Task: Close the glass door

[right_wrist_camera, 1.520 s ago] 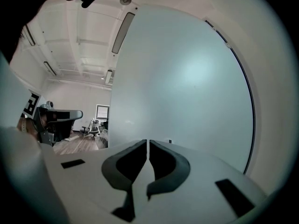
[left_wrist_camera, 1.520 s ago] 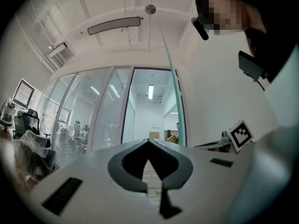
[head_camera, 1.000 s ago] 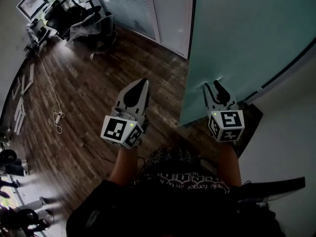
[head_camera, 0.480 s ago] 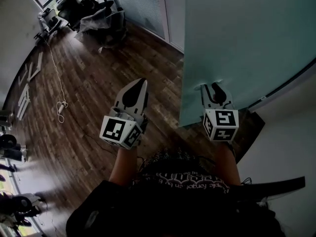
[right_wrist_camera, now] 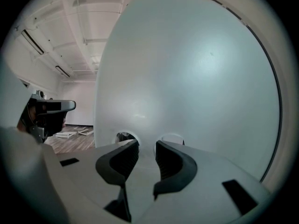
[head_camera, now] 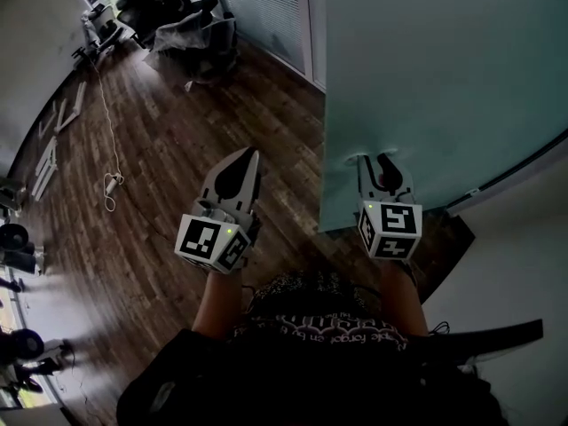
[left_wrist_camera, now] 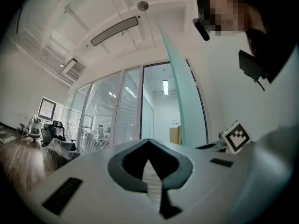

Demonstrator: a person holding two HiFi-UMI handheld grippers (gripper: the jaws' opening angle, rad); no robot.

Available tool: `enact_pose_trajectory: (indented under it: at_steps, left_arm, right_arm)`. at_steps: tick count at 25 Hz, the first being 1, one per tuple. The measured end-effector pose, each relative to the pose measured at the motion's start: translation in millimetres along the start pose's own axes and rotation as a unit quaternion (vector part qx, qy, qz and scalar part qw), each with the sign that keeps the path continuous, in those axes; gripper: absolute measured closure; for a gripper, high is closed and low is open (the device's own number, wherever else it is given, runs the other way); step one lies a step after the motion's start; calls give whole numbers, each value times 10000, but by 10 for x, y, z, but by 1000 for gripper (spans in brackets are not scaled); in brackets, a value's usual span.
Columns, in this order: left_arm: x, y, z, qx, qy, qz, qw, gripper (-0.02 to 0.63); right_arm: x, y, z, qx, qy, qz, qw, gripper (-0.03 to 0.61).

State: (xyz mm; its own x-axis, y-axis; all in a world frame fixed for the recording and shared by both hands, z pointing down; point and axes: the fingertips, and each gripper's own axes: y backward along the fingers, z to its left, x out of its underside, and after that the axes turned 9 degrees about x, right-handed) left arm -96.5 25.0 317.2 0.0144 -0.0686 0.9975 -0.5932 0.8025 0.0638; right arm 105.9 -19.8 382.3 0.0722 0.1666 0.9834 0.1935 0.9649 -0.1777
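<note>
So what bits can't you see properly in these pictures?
1. Behind the glass door: its cloudy pane hides everything, in the head view and the right gripper view.
2. The door's top: cut off by the head view's upper edge.
3. Whether the right gripper touches the door: too close to tell in either view.
4. Things by the office chairs: too small and dim, head view.

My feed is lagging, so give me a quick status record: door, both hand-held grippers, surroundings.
glass door: frosted, not shut
right hand-held gripper: jaws apart, empty, tips at the door face
left hand-held gripper: jaws together, empty, over the wooden floor beside the door's edge
background: office chairs at the far end
</note>
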Motion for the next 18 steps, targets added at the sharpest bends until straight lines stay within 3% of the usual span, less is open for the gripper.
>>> enact_pose_trajectory:
  at_steps: [8,18]
  left_arm:
    - [14,-59,99,-32,53,-15,10000,612]
    - [30,-348,286,246,24,-104,9996,612]
  right_arm:
    - [-17,-111,28,-13,-4,28,10000,462]
    - [-23,-284,24,70,-15,45,10000,462]
